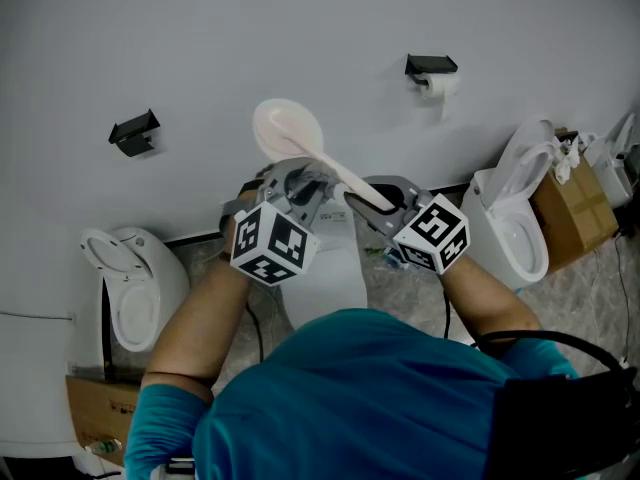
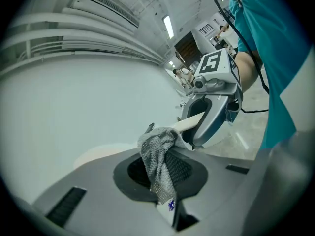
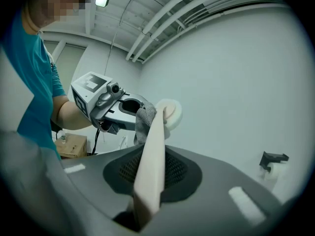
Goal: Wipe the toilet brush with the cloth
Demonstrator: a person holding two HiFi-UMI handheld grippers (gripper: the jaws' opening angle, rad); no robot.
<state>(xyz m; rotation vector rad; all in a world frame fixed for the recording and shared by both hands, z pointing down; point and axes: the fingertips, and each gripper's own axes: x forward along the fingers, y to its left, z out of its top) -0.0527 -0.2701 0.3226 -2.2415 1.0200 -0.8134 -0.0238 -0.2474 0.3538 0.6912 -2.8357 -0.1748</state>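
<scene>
Looked mid-wipe to me: right gripper was clamped on the brush handle and left gripper pinched the cloth against it. The head probably still needed doing.

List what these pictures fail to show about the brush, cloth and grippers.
1. Left gripper view: the cloth covers part of the brush handle, and that gripper's own body hides much of the head.
2. Right gripper view: the handle's end is sunk between the jaws, and the handle hides most of the cloth.
3. Head view: the left gripper and right gripper hide the cloth and both grips.
</scene>
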